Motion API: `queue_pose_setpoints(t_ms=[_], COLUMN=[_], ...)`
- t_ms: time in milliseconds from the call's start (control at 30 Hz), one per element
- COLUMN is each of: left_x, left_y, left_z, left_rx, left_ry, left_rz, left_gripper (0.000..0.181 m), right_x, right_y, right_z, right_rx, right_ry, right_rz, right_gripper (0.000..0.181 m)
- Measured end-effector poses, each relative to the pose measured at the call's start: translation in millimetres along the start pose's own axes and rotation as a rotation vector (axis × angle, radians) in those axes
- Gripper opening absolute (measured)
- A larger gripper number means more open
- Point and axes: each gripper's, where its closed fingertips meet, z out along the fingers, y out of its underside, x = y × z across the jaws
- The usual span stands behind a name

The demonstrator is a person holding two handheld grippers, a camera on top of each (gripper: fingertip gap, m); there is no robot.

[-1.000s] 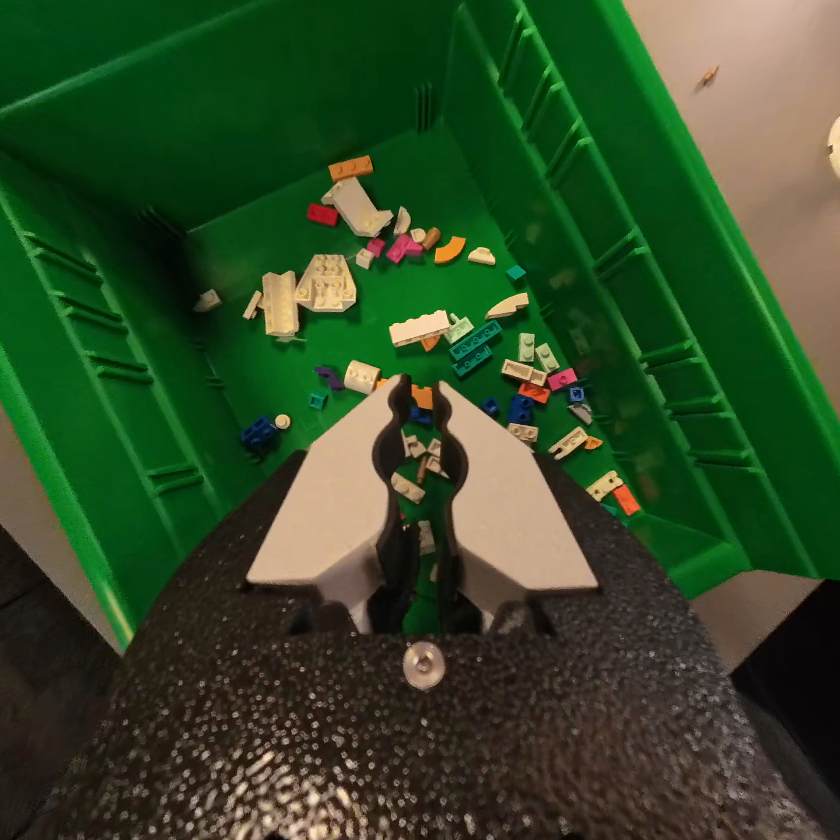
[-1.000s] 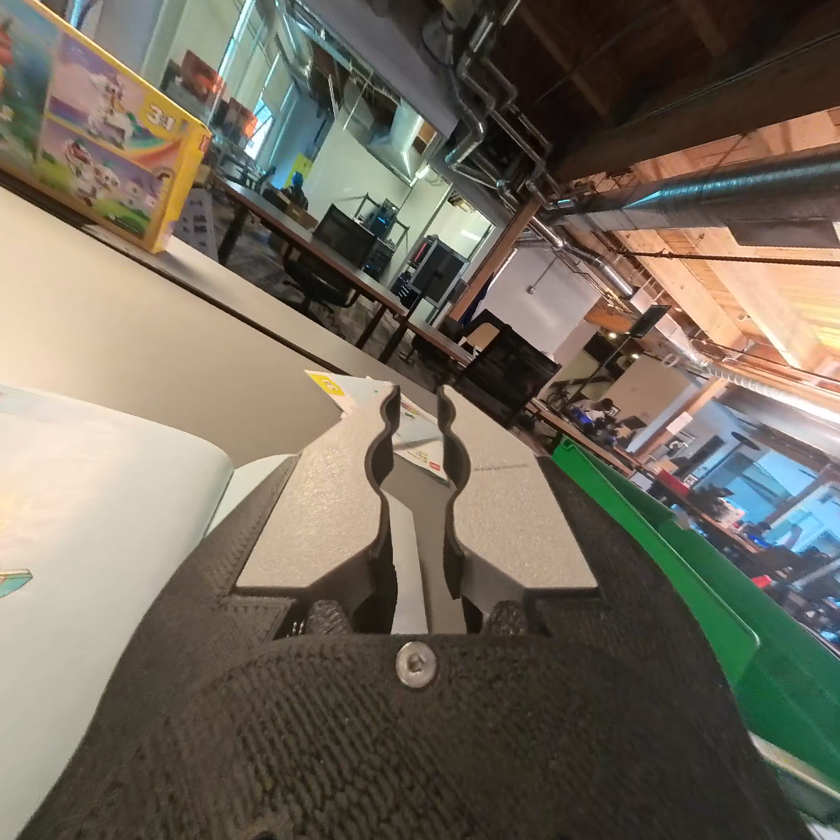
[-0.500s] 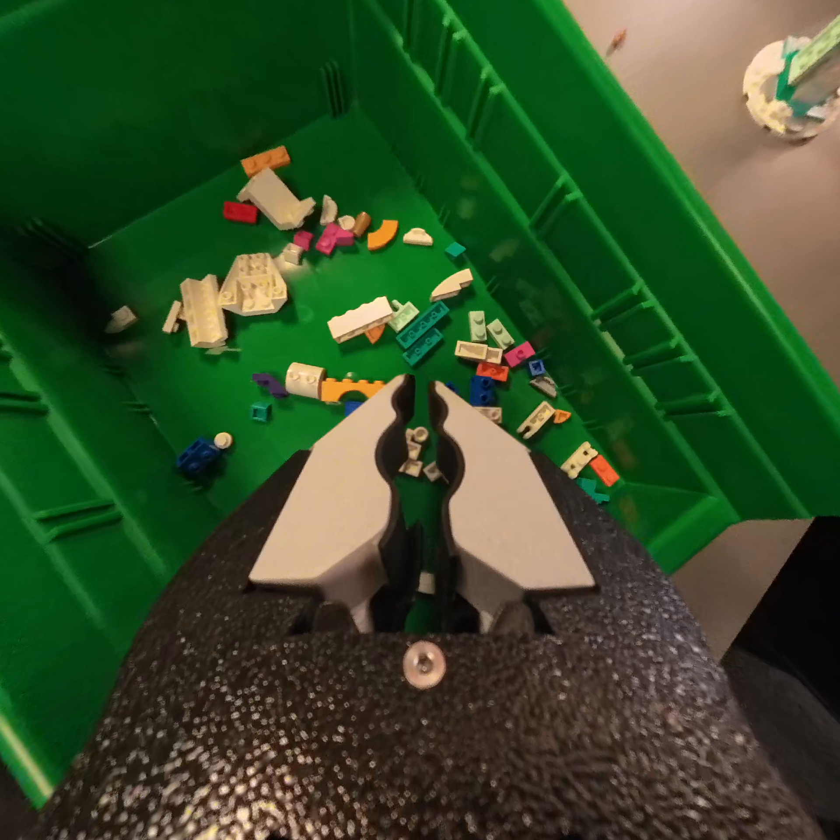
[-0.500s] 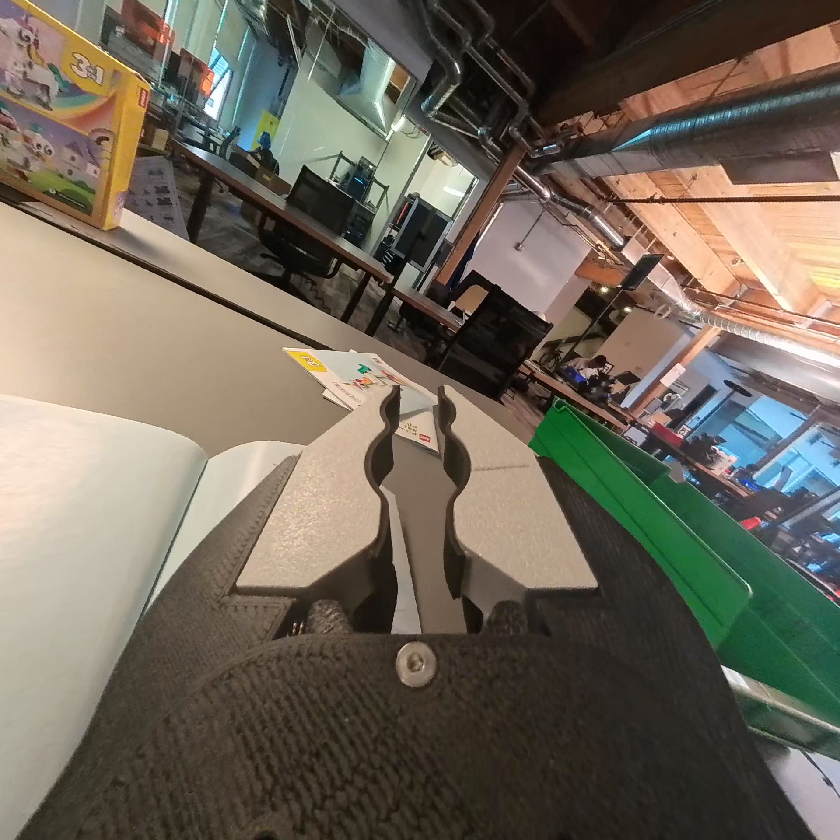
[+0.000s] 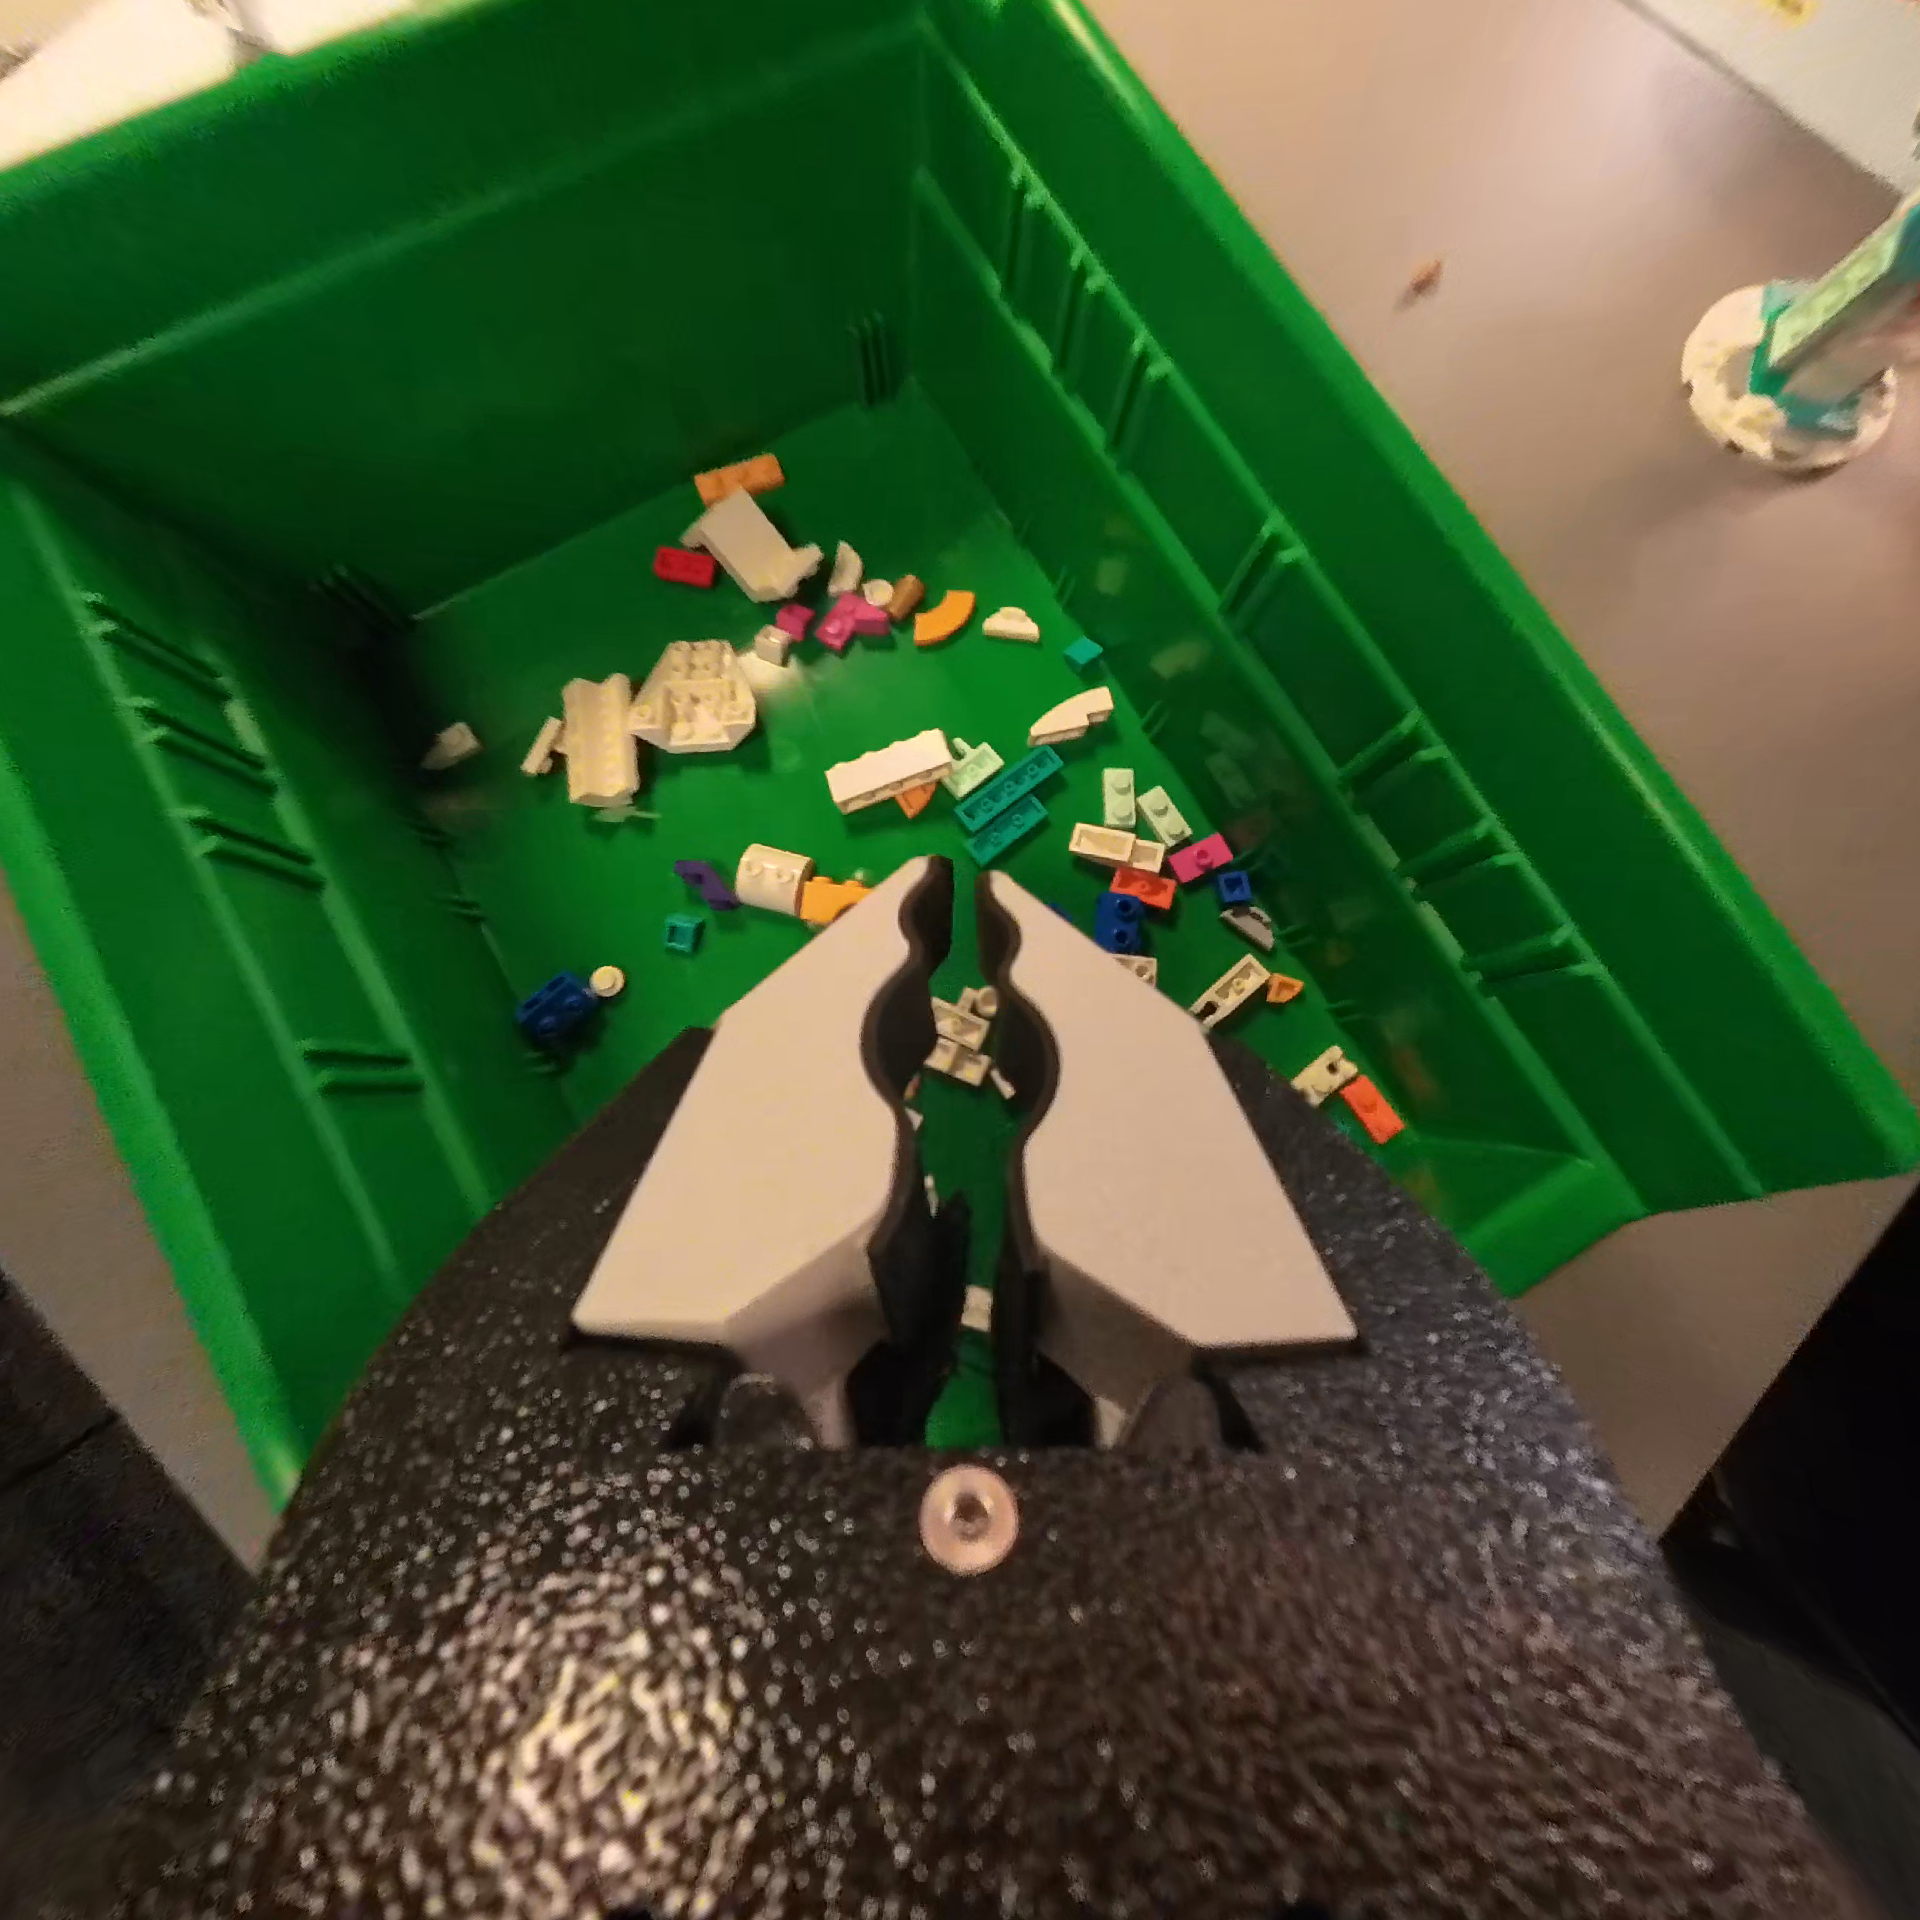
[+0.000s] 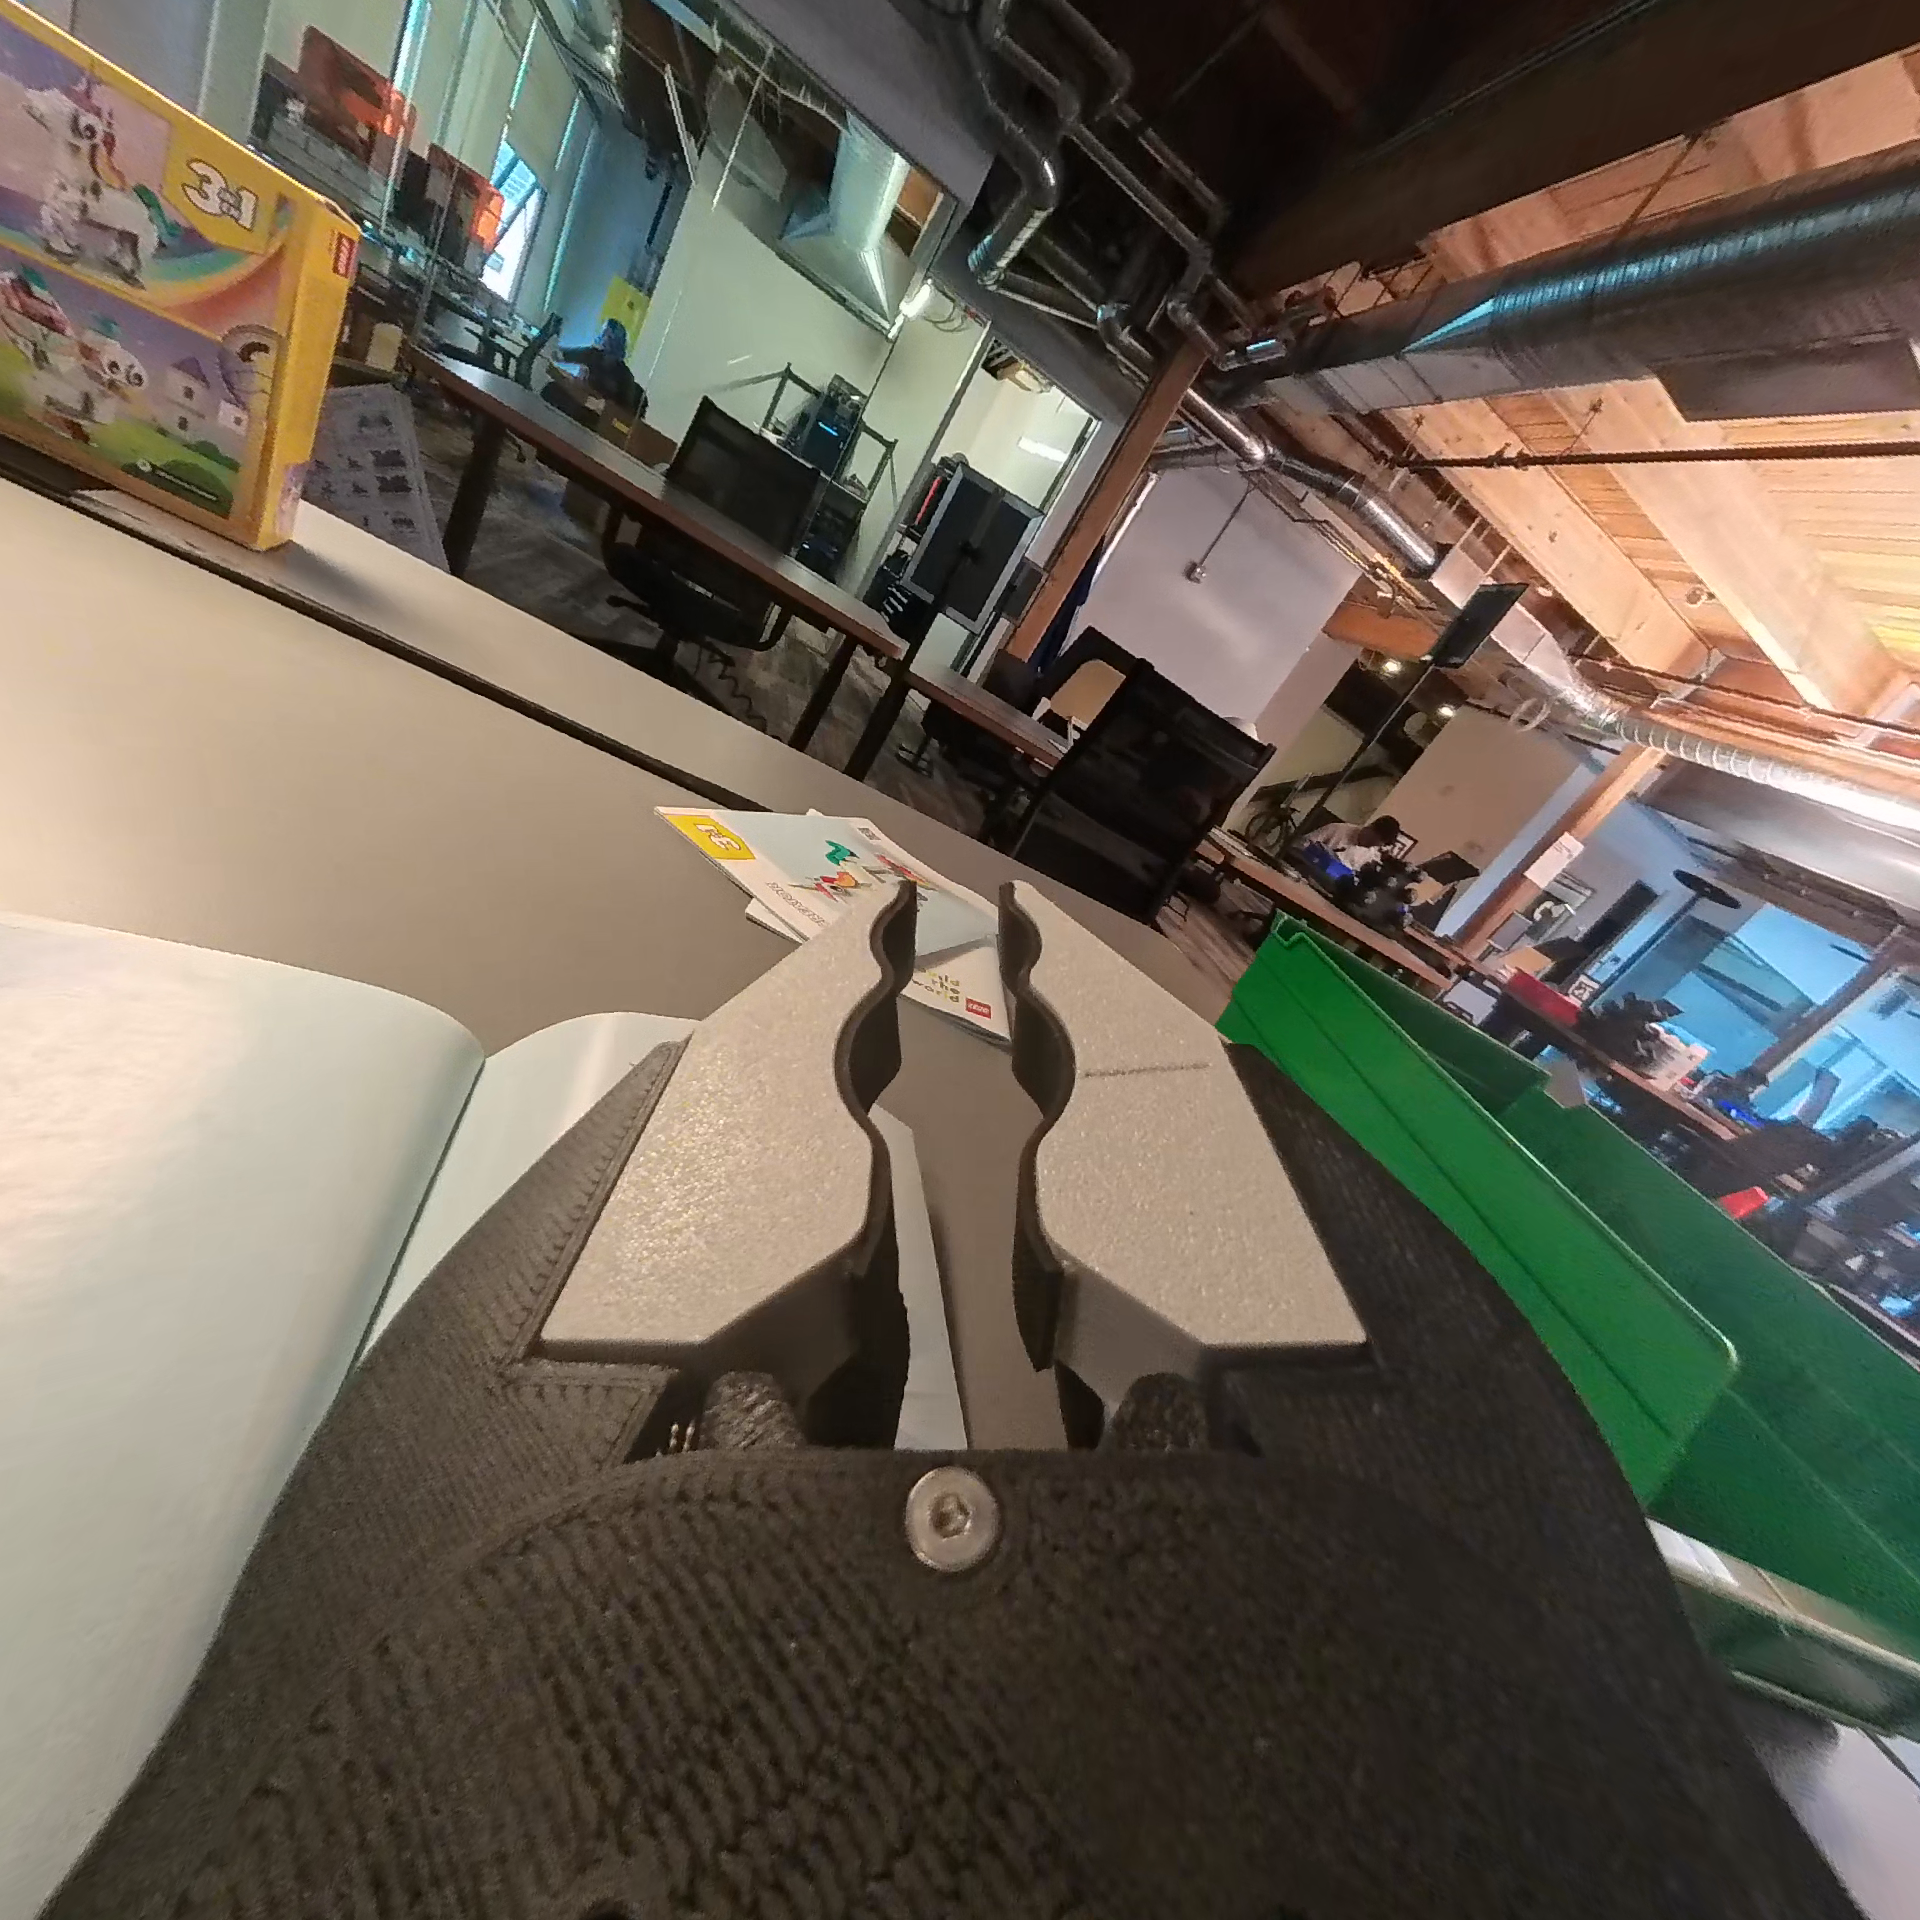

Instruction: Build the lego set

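Note:
A green bin (image 5: 1195, 436) holds several loose lego pieces: a white wedge piece (image 5: 691, 707), a white brick (image 5: 888, 769), teal plates (image 5: 1008, 800), a blue brick (image 5: 556, 1003). My left gripper (image 5: 964, 883) hovers above the bin's near end, its jaws almost together with nothing between them. A partly built white and teal model (image 5: 1808, 364) stands on the table right of the bin. My right gripper (image 6: 956, 899) lies low over the table, jaws a narrow gap apart and empty, beside an open instruction booklet (image 6: 208, 1143).
In the right wrist view the green bin (image 6: 1455, 1143) is to the right. Thin booklets (image 6: 831, 873) lie ahead on the grey table (image 6: 312, 779). A yellow lego box (image 6: 156, 332) stands at the far left. Desks and chairs fill the room behind.
My left gripper has drawn back and swung over the bin, so more of the bin and the small model now show. Its jaws have narrowed slightly. The right gripper has barely moved.

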Motion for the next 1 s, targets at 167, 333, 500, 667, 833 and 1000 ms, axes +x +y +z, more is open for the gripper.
queue_pose_setpoints(t_ms=[167, 333, 500, 667, 833, 1000], left_x=[-13, -29, -22, 7, 37, 41], left_y=[-6, -10, -12, -22, -33, -24], left_z=[-32, -75, -89, -85, -77, -60], left_rx=[0.071, 0.148, 0.174, 0.212, 0.233, 0.073], left_ry=[-0.124, -0.249, -0.271, -0.193, -0.155, -0.265], left_rz=[-0.033, -0.106, -0.145, -0.207, -0.252, -0.170], left_gripper=[0.002, 0.003, 0.004, 0.001, 0.001, 0.000], right_x=[-4, -1, -2, -12, -25, -30], right_y=[-1, -3, -11, -23, -37, -45], right_z=[0, -1, -4, -7, -15, -21], right_rx=[0.003, 0.019, 0.064, 0.129, 0.207, 0.257], right_ry=[-0.015, -0.008, -0.017, -0.063, -0.136, -0.186], right_rz=[-0.023, 0.006, -0.003, 0.008, 0.004, 0.054], right_gripper=[0.013, 0.013, 0.012, 0.011, 0.011, 0.011])
